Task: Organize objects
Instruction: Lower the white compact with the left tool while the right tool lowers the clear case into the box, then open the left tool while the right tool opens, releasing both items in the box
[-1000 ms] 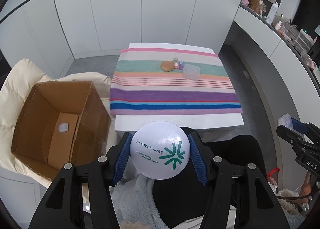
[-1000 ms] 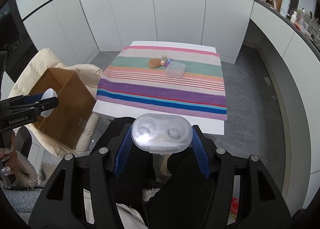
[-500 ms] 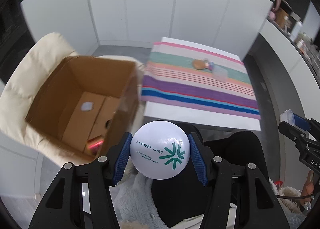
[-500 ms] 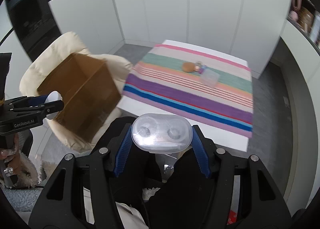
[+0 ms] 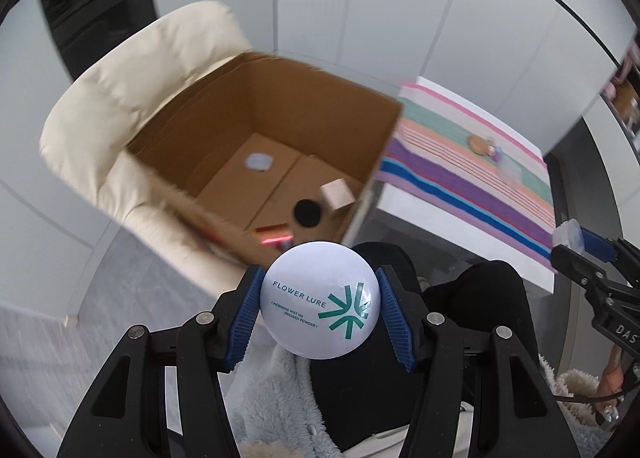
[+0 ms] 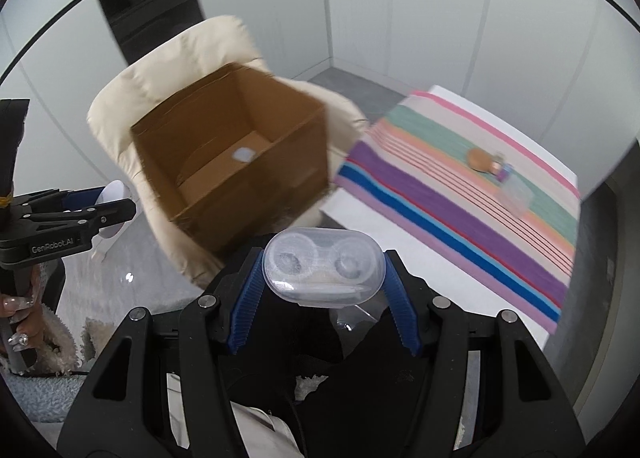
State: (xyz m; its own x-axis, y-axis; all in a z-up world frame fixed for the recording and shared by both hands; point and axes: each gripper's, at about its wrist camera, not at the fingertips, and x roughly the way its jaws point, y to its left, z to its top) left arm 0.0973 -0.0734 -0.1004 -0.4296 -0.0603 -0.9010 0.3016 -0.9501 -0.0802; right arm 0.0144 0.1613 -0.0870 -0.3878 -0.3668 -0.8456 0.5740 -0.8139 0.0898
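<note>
My left gripper (image 5: pixel 320 300) is shut on a round white "Flower Lure" powder compact (image 5: pixel 320 298) and holds it just short of the near edge of an open cardboard box (image 5: pixel 264 130). My right gripper (image 6: pixel 324 272) is shut on a clear plastic lens case (image 6: pixel 324 264) and holds it in front of the same box (image 6: pixel 236 150). The box sits on a cream padded chair (image 5: pixel 132 70) and holds several small items, among them a black disc (image 5: pixel 307 213) and a pale cube (image 5: pixel 337 195).
A table with a striped cloth (image 6: pixel 472 186) stands to the right of the box. On it lie a brown oval case (image 6: pixel 480 158), a small bottle and a clear container (image 6: pixel 516 194). White cabinet doors line the back. The person's dark-clad legs are below both grippers.
Both grippers have swung left from facing the table to facing the box, which now looks closer and more central. Each still holds its object.
</note>
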